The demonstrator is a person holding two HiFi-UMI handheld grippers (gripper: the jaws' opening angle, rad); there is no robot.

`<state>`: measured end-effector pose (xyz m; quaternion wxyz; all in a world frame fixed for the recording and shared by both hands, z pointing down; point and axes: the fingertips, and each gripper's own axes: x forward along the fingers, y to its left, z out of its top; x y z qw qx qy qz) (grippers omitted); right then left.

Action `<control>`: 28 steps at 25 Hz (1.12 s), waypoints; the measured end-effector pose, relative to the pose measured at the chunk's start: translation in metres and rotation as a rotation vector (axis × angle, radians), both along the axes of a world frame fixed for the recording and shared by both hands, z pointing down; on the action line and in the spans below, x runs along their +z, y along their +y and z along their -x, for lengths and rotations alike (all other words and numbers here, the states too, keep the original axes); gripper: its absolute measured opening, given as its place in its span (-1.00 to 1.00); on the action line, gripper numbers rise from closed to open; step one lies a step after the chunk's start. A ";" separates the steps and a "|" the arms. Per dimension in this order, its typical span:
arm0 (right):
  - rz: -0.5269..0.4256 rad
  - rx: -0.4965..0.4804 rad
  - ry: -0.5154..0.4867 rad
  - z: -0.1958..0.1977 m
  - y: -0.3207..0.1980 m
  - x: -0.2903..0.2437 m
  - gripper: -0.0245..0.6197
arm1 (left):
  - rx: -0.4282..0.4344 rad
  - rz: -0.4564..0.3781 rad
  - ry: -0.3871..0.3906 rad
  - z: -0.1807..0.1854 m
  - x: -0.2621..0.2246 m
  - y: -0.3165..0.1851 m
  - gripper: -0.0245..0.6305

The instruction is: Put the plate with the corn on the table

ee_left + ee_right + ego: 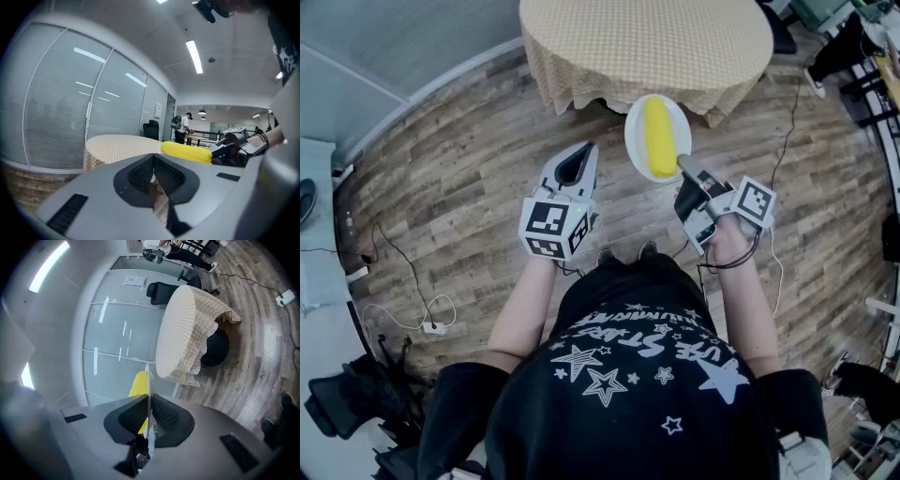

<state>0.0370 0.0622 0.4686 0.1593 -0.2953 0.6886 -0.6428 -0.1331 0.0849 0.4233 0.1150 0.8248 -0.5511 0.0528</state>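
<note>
The right gripper has its jaws clamped on the near rim of the round white plate. It holds the plate in the air above the wood-plank floor, just short of the near edge of the round table with a beige checked cloth. The yellow corn cob lies lengthwise on the plate. The left gripper hovers beside the plate, its jaws together on nothing.

Your round table wears a checked beige cloth; on the wood-plank floor beside you lie cables and a power strip.
</note>
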 end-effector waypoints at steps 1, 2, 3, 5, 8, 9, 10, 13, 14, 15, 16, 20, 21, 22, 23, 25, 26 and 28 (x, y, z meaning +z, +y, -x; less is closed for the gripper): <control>-0.006 -0.002 -0.009 -0.001 0.005 -0.003 -0.80 | -0.001 -0.004 0.003 -0.003 -0.003 0.006 -0.90; -0.011 -0.003 -0.018 -0.003 0.010 -0.006 -0.80 | -0.002 -0.007 0.006 -0.006 -0.005 0.011 -0.90; -0.014 -0.006 -0.025 -0.005 0.014 -0.008 -0.80 | -0.003 -0.009 0.008 -0.009 -0.007 0.016 -0.90; -0.017 -0.012 -0.031 -0.010 0.021 -0.010 -0.80 | -0.005 -0.008 0.005 -0.015 -0.009 0.024 -0.90; -0.016 -0.031 -0.016 -0.020 0.027 -0.008 -0.80 | -0.023 0.001 -0.004 -0.023 -0.008 0.031 -0.90; -0.018 -0.040 -0.010 -0.023 0.029 -0.007 -0.80 | -0.033 0.007 -0.004 -0.025 -0.007 0.034 -0.90; -0.020 -0.048 -0.007 -0.025 0.031 -0.007 -0.80 | -0.043 0.012 -0.001 -0.026 -0.006 0.035 -0.90; -0.025 -0.067 -0.004 -0.030 0.036 -0.006 -0.80 | -0.052 0.024 -0.009 -0.034 -0.003 0.041 -0.90; -0.022 -0.068 -0.006 -0.031 0.037 -0.006 -0.80 | -0.047 0.026 -0.020 -0.037 -0.002 0.042 -0.90; -0.017 -0.068 -0.007 -0.031 0.037 -0.006 -0.80 | -0.041 0.028 -0.030 -0.039 -0.001 0.042 -0.90; -0.013 -0.069 -0.009 -0.029 0.036 -0.005 -0.80 | -0.038 0.033 -0.036 -0.040 0.001 0.042 -0.90; 0.003 -0.074 -0.005 -0.015 0.023 -0.003 -0.80 | -0.043 0.050 -0.025 -0.029 0.008 0.030 -0.90; 0.007 -0.071 -0.010 -0.015 0.024 -0.004 -0.80 | -0.042 0.049 -0.027 -0.030 0.007 0.030 -0.90; 0.009 -0.066 -0.017 -0.017 0.026 -0.004 -0.80 | -0.039 0.046 -0.030 -0.033 0.007 0.031 -0.90; 0.009 -0.060 -0.022 -0.020 0.029 -0.005 -0.80 | -0.036 0.042 -0.033 -0.037 0.006 0.034 -0.90; 0.004 -0.051 -0.027 -0.026 0.033 -0.006 -0.80 | -0.031 0.037 -0.037 -0.043 0.005 0.037 -0.90; 0.003 -0.048 -0.029 -0.026 0.033 -0.006 -0.80 | -0.027 0.037 -0.038 -0.044 0.005 0.037 -0.90; 0.002 -0.044 -0.033 -0.026 0.031 -0.007 -0.80 | -0.014 0.044 -0.042 -0.044 0.007 0.035 -0.90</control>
